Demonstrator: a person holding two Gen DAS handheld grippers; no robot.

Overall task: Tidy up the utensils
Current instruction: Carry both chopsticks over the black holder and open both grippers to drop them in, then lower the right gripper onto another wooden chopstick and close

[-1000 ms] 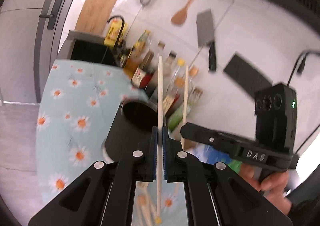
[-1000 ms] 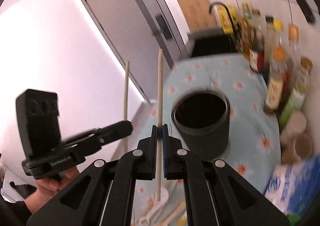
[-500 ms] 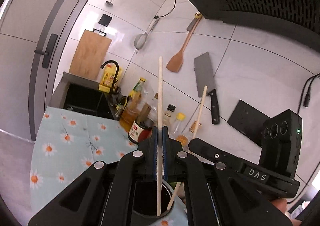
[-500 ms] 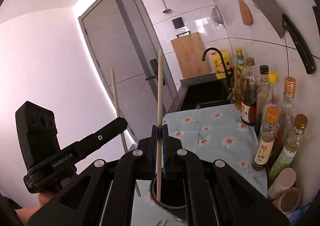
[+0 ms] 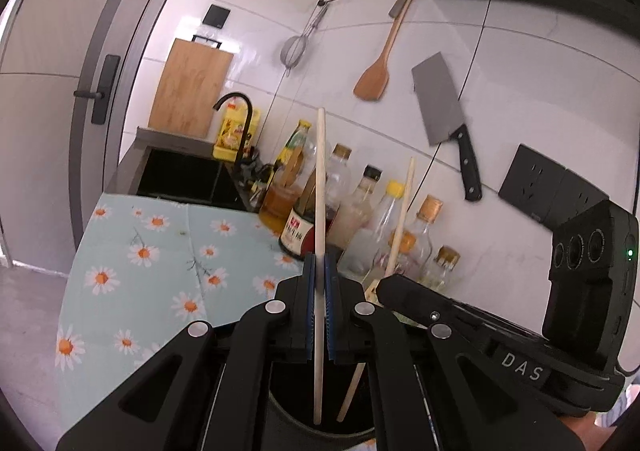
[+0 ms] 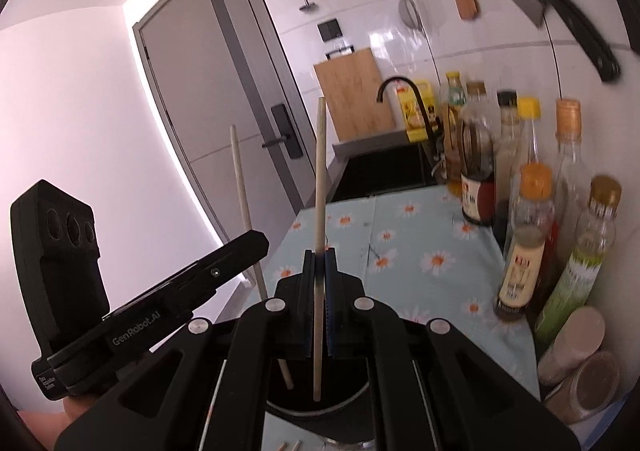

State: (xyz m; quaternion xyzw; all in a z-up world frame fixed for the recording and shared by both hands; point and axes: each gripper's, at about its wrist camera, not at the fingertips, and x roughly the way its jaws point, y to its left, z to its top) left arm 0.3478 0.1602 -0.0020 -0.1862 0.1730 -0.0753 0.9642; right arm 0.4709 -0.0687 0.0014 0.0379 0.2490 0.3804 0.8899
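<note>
From the left wrist camera, we see our left tool [image 5: 319, 303] closed on a pale wooden chopstick [image 5: 320, 187], pinched upright between its blue pads. The stick's lower end hangs inside the mouth of a black cylindrical holder [image 5: 320, 417] directly below the tool. To the right, our right tool [image 5: 384, 287] reaches in, carrying a second chopstick [image 5: 402, 219] that leans slightly, its lower end also inside the holder. The holder stands on a surface [image 5: 136, 267] covered in a pale blue daisy-print cloth. Behind it stands a cluster of bottles [image 5: 360, 211], and a cleaver [image 5: 440, 103] and a wooden spatula [image 5: 376, 75] hang on the white tiled wall.

From the right wrist camera, we see the right tool [image 6: 319, 303] clamped on its upright chopstick [image 6: 319, 179], tip dipping into the holder [image 6: 340, 399]. At left, the left tool [image 6: 256, 247] comes in with its chopstick [image 6: 244, 211] slanting down into the same holder. Bottles [image 6: 532, 219] line the right edge of the cloth-covered surface [image 6: 420, 251].
</note>
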